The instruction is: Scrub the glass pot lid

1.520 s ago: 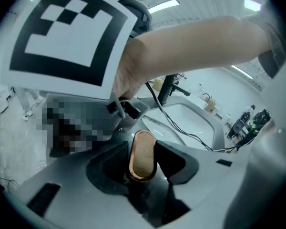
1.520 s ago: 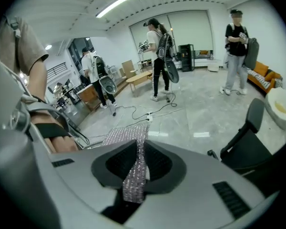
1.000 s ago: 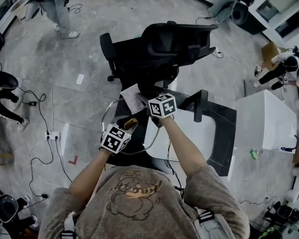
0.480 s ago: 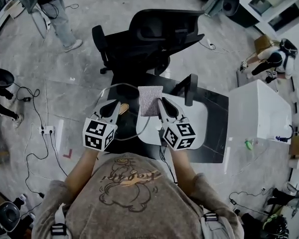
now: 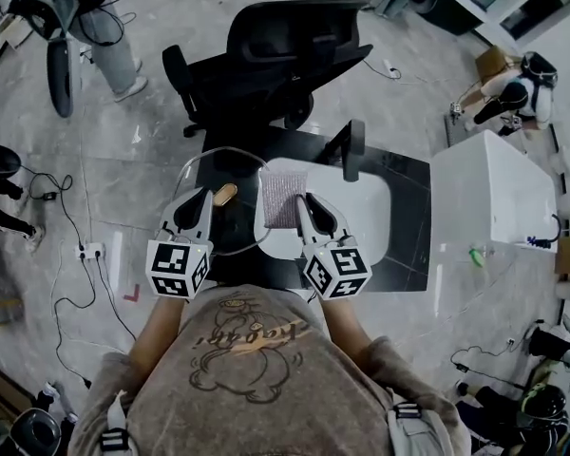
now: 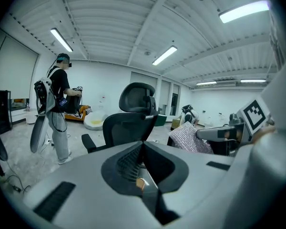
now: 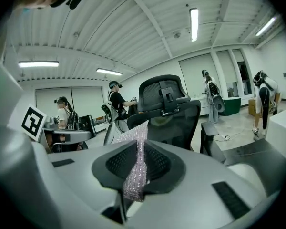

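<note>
The glass pot lid (image 5: 234,224) shows as a thin ring over the black desk, its wooden knob (image 5: 225,195) in the middle. My left gripper (image 5: 199,200) reaches in beside the knob. Its jaws are shut in the left gripper view (image 6: 143,144), with a small brown bit of the knob (image 6: 140,182) between the pads. My right gripper (image 5: 301,201) is shut on a silvery scrub cloth (image 5: 282,198), which stands up between its pads (image 7: 136,171). Both grippers sit side by side, the cloth just right of the lid.
A white basin (image 5: 366,221) lies on the black desk (image 5: 413,255). A black upright fixture (image 5: 352,150) stands at its far edge, with a black office chair (image 5: 275,50) behind. A white cabinet (image 5: 494,198) stands right. A person (image 5: 109,27) stands far left.
My right gripper has drawn back toward me with the cloth and now sits level with the left. My left gripper has moved up to the lid's knob.
</note>
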